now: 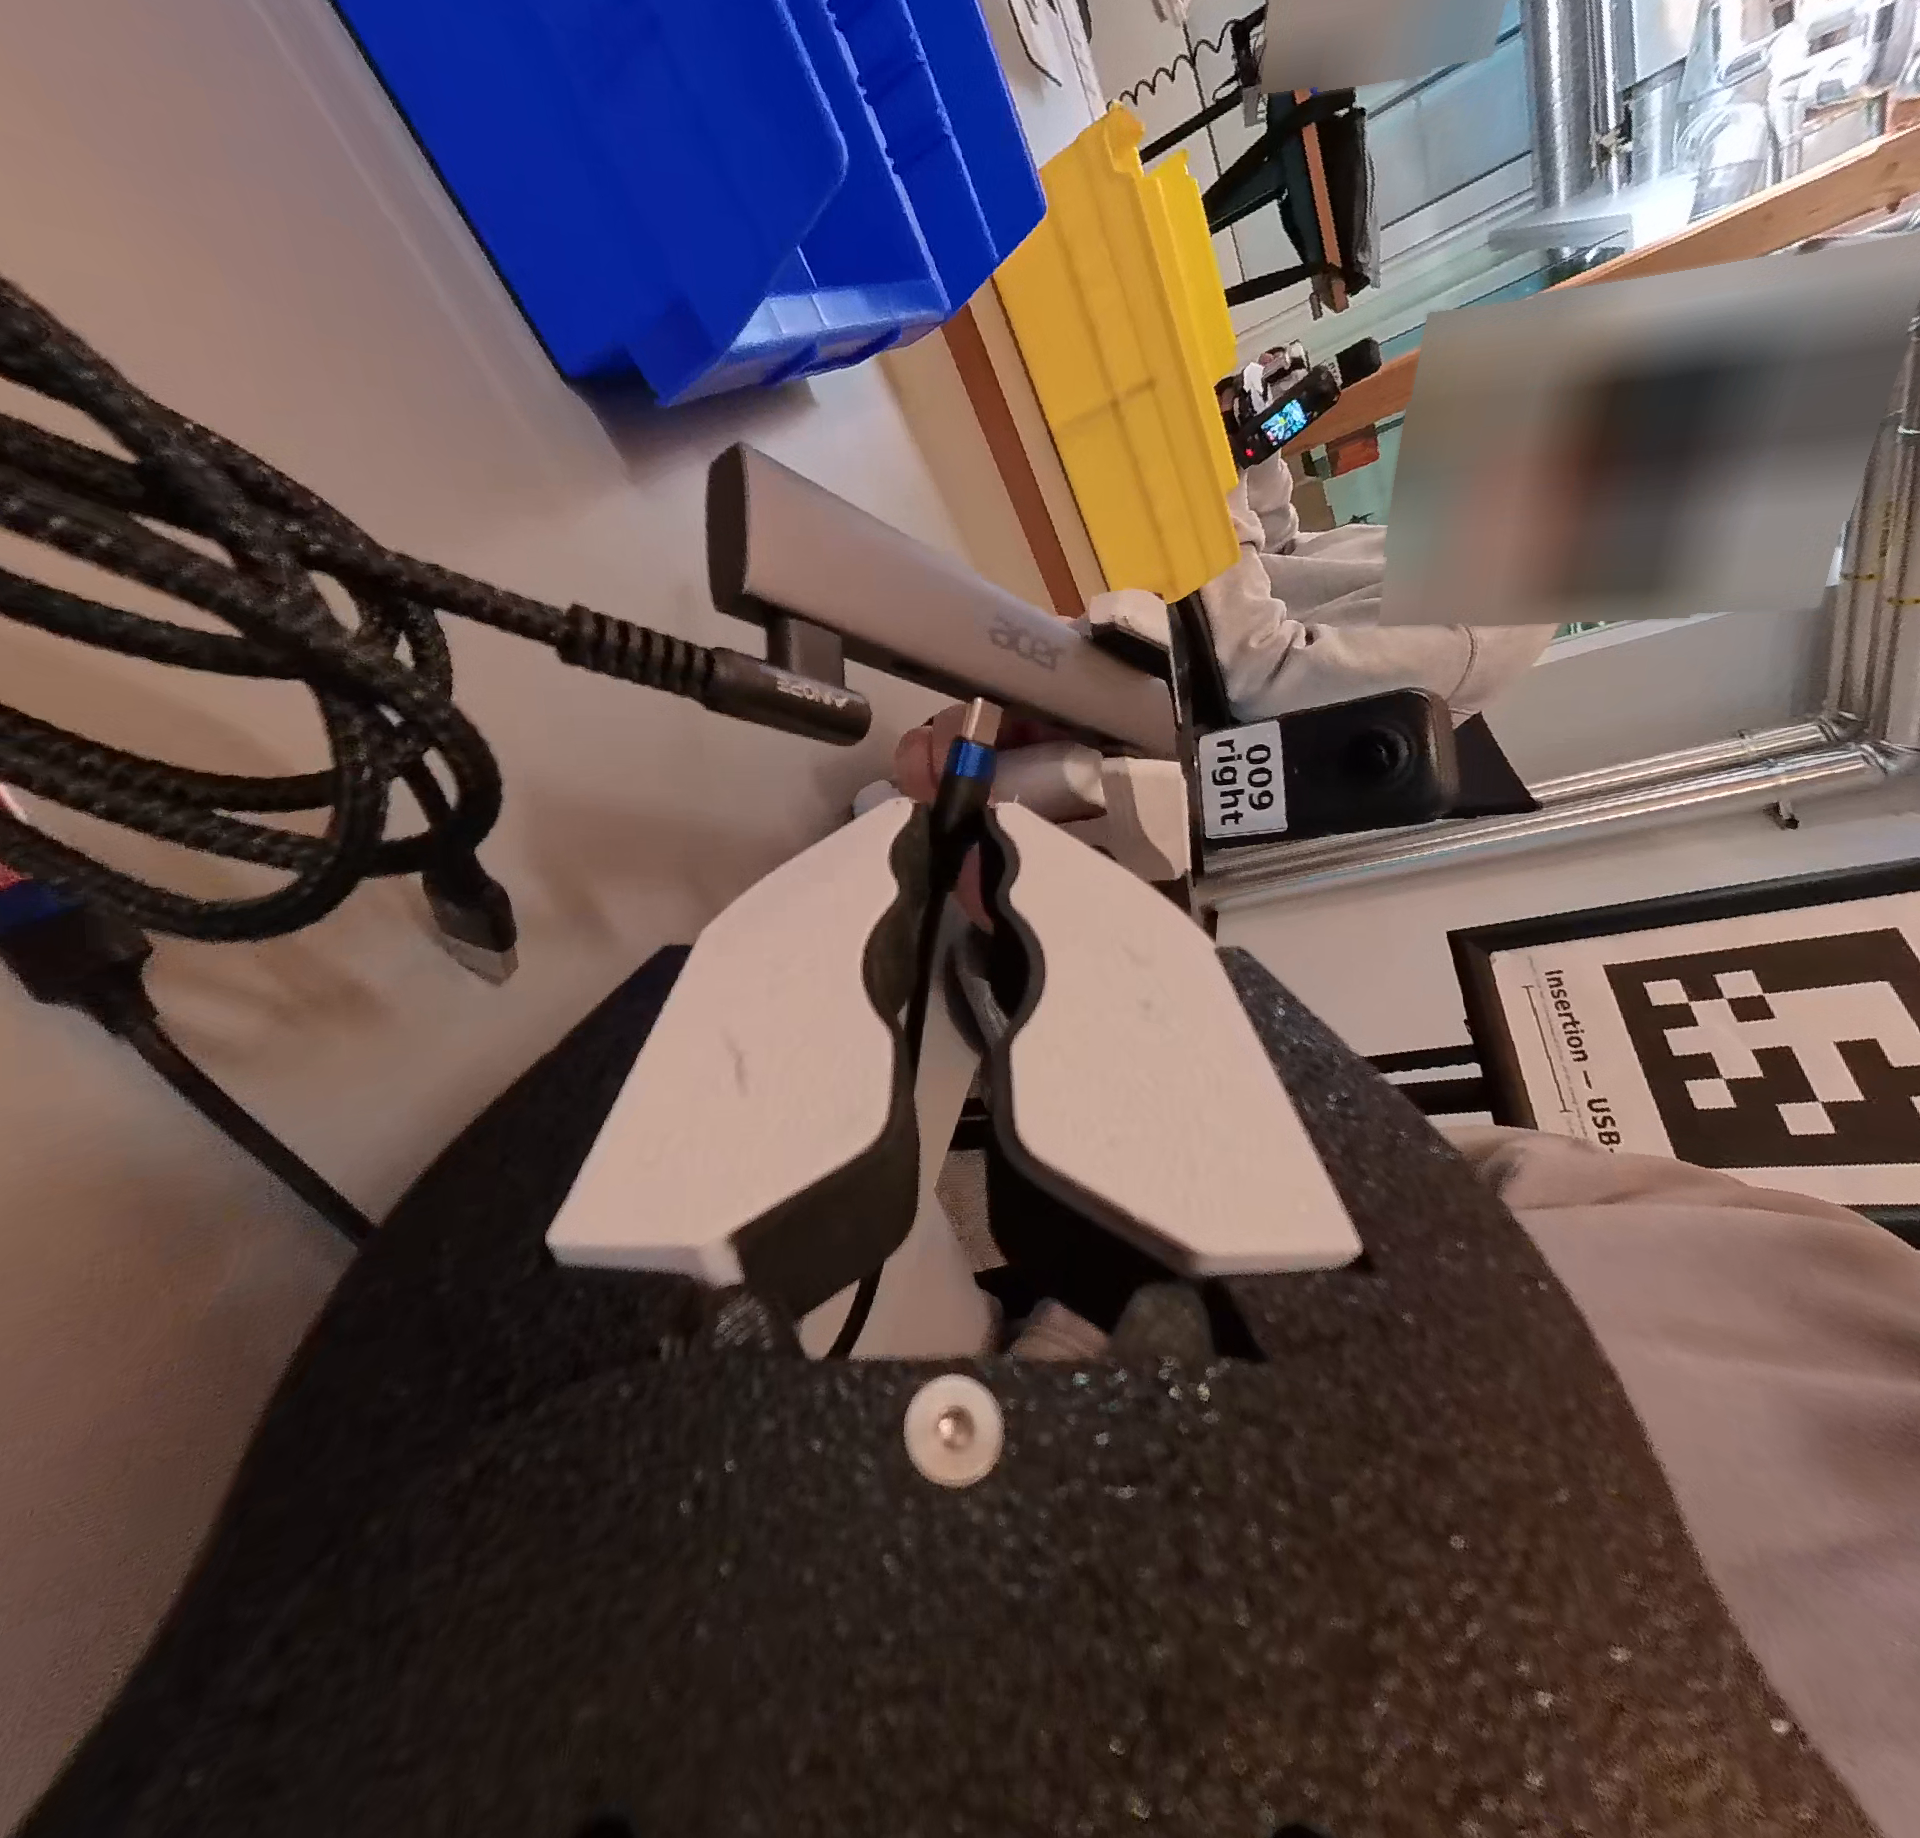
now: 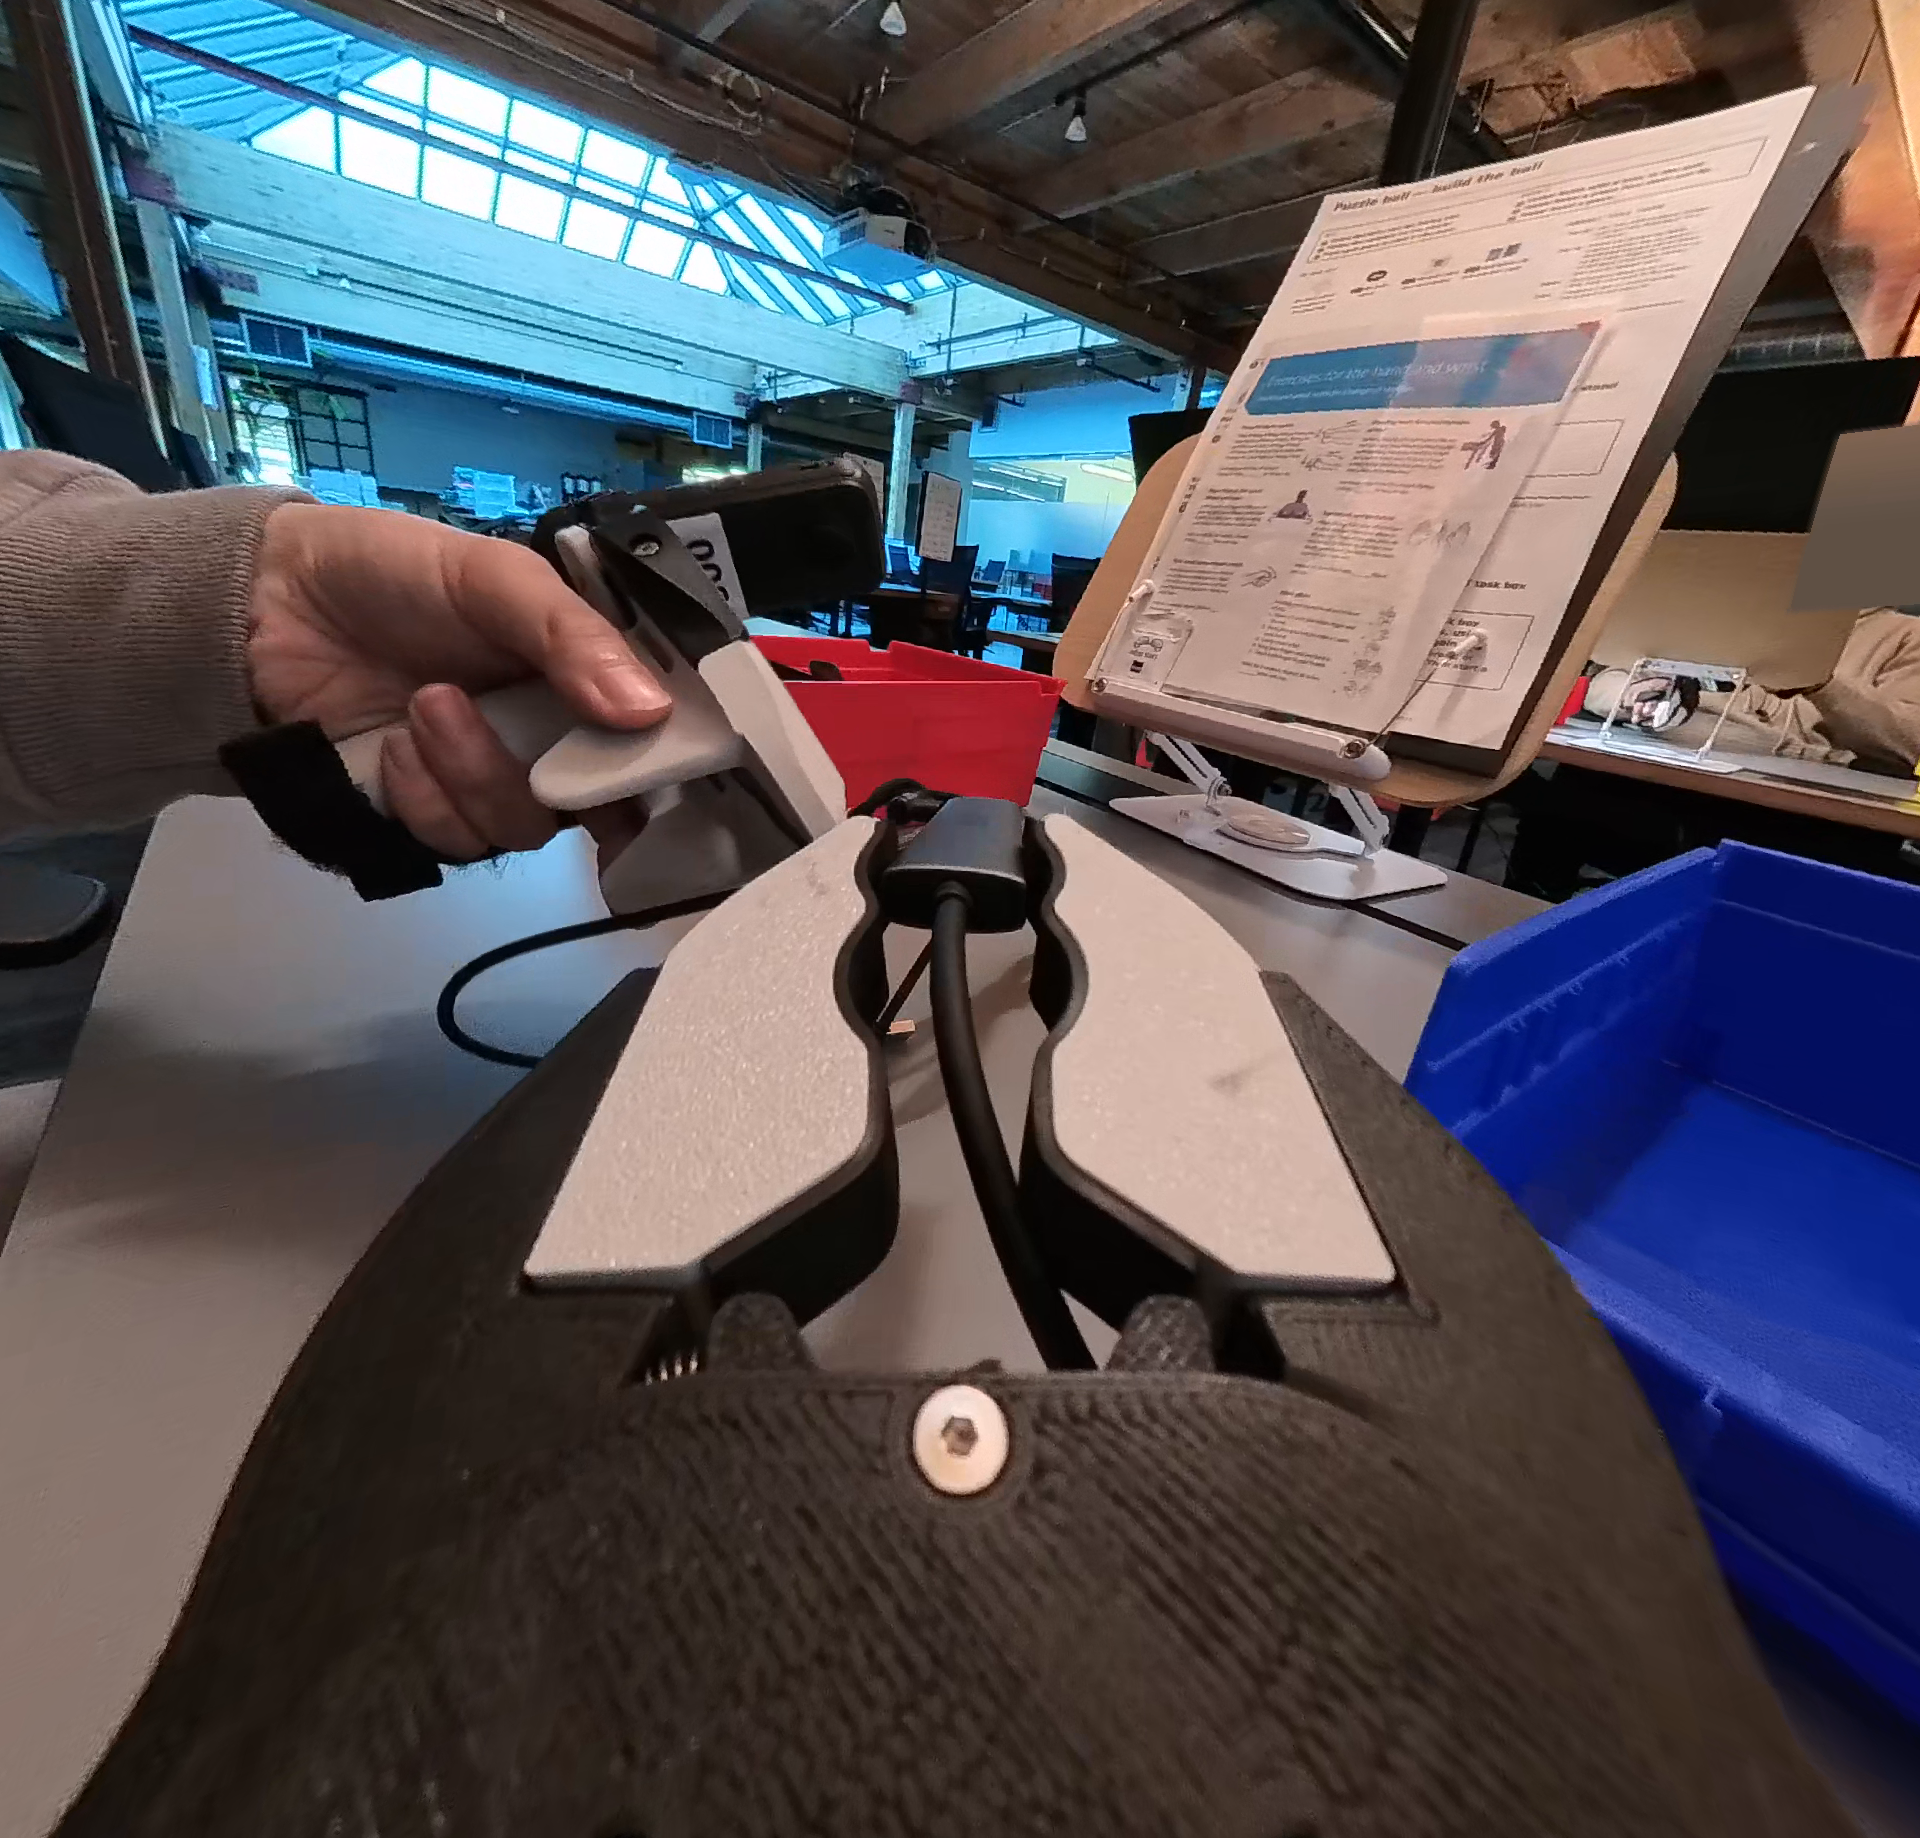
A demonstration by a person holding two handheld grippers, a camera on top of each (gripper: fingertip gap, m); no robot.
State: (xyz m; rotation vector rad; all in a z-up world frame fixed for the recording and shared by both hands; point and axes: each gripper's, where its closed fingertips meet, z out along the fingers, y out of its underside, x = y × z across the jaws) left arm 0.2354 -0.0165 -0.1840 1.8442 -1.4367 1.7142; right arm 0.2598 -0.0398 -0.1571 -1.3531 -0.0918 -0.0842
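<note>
My left gripper (image 1: pixel 951 822) is shut on a thin black cable just behind its blue-ringed USB-C plug (image 1: pixel 971 739). The plug tip points at the long side of a silver-grey hub (image 1: pixel 914 583) and stands just short of it. My right gripper (image 2: pixel 956 832) is shut on the hub's end (image 2: pixel 961 858), and the hub's own black lead (image 2: pixel 977 1082) runs back between its fingers. The right gripper also shows in the left wrist view (image 1: pixel 1138 718). A braided black cable's angled plug (image 1: pixel 790 697) sits in the hub's side. The left gripper (image 2: pixel 769 739) shows in a hand.
Braided cable coils (image 1: pixel 208 583) lie on the grey table to the left. Stacked blue bins (image 1: pixel 665 126) and a yellow bin (image 1: pixel 1132 365) stand beyond the hub. A blue bin (image 2: pixel 1683 1165), a red bin (image 2: pixel 914 708) and a document stand (image 2: pixel 1403 500) are near. A marker card (image 1: pixel 1704 1050) lies at right. Some 5 cm of space lies between my two pairs of fingers.
</note>
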